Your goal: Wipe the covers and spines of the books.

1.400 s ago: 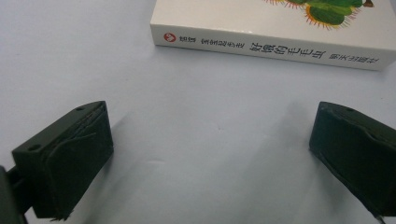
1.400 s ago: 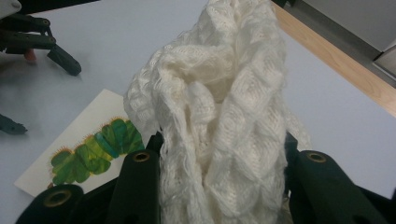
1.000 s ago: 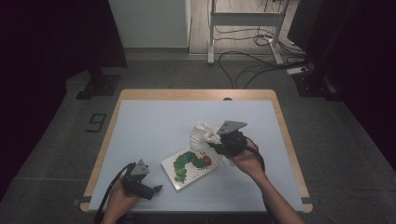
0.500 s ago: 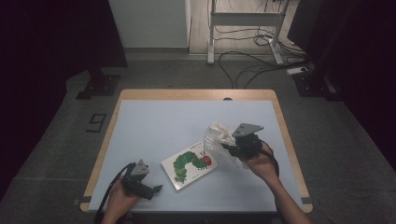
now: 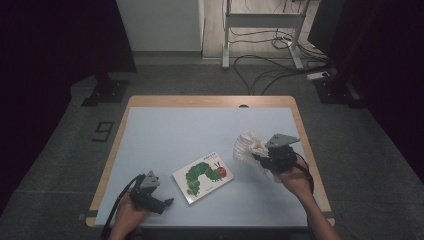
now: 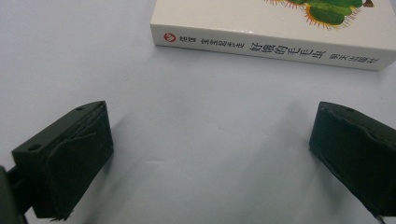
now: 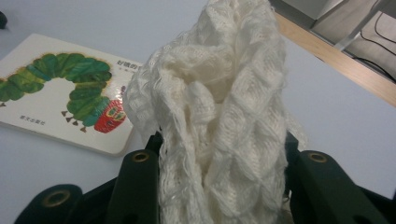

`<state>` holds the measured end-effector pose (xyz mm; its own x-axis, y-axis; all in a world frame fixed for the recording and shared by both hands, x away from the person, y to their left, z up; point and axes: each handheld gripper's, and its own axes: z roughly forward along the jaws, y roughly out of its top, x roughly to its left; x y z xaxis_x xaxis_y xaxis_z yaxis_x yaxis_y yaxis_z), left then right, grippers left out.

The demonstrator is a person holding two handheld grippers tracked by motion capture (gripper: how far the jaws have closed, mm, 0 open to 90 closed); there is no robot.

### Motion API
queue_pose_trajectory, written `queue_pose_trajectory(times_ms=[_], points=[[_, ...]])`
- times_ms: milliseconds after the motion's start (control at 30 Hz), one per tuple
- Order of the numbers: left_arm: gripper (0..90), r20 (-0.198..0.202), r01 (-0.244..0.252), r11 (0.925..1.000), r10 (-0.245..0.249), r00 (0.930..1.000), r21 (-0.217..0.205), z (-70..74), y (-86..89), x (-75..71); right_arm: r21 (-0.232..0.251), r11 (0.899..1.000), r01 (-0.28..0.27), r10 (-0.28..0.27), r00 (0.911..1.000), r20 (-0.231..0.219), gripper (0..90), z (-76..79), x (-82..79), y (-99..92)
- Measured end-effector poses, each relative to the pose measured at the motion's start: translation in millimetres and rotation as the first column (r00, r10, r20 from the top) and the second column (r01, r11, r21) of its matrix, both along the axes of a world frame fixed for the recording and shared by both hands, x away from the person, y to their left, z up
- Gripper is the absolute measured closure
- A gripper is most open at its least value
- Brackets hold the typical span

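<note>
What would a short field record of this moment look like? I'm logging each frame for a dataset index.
surface: table with pale top
right gripper: jaws shut on white knitted cloth, lifted off the table
left gripper: jaws open, nothing between them, low over the table
book: caterpillar cover up, lying flat between the grippers

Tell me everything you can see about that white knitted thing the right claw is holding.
The white knitted cloth is soft, open-weave fabric with a diamond-like pattern and loose threads at its edges. It is bunched and crumpled, standing up in a loose heap from the right claw, whose black jaws are clamped on its lower part. It is lifted above the pale blue table, on its right side, just right of the caterpillar picture book, which it does not touch.
</note>
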<state>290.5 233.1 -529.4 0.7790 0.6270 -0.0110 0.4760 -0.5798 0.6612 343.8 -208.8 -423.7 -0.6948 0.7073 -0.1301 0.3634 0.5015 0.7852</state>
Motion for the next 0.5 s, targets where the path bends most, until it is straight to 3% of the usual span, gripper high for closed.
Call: queue_pose_trajectory(times_ms=[500], points=[[0.0, 0.0, 0.0, 1.0, 0.0, 1.0, 0.0, 0.0, 0.0, 0.1, -0.005, 0.996, 0.09, -0.09, 0.9959, 0.004, 57.3, -0.9, -9.4, -39.3]])
